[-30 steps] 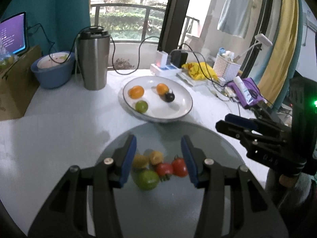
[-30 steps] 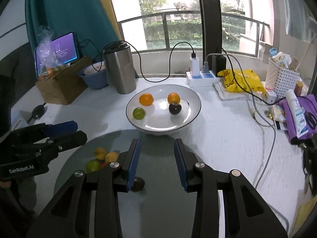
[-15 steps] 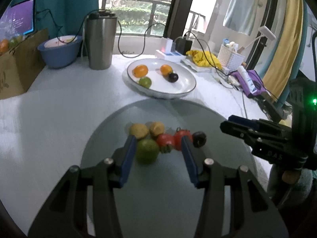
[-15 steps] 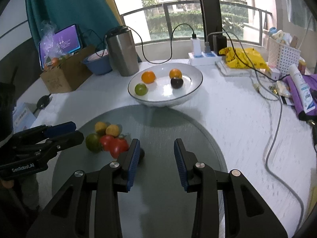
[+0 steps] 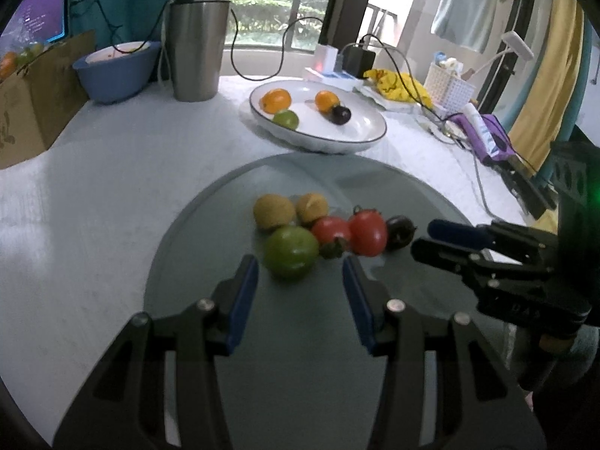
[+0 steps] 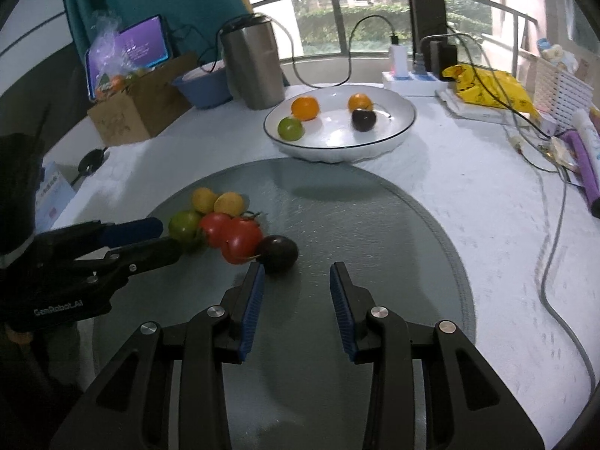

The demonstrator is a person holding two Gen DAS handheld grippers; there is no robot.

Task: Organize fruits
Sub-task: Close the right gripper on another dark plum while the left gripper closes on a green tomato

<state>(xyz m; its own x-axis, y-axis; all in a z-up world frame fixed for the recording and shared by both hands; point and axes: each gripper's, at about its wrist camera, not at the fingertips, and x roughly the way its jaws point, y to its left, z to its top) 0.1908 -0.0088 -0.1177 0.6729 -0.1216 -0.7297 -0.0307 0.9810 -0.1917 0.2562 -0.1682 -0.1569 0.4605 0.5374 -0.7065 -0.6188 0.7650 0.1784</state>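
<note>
Left gripper is hovering over the round grey mat, jaws parted, holding nothing; the green fruit is sitting just ahead of its tips, not between the pads. Six fruits are clustering on the mat's left half: two yellow ones at the back, the green one in front of them, then two red tomatoes touching each other, then a dark plum at the right end. Right gripper is hanging over the mat's middle, jaws apart and empty, its left pad just beside the plum. Past the mat's far edge, the white bowl is holding two oranges, a lime and another dark fruit.
</note>
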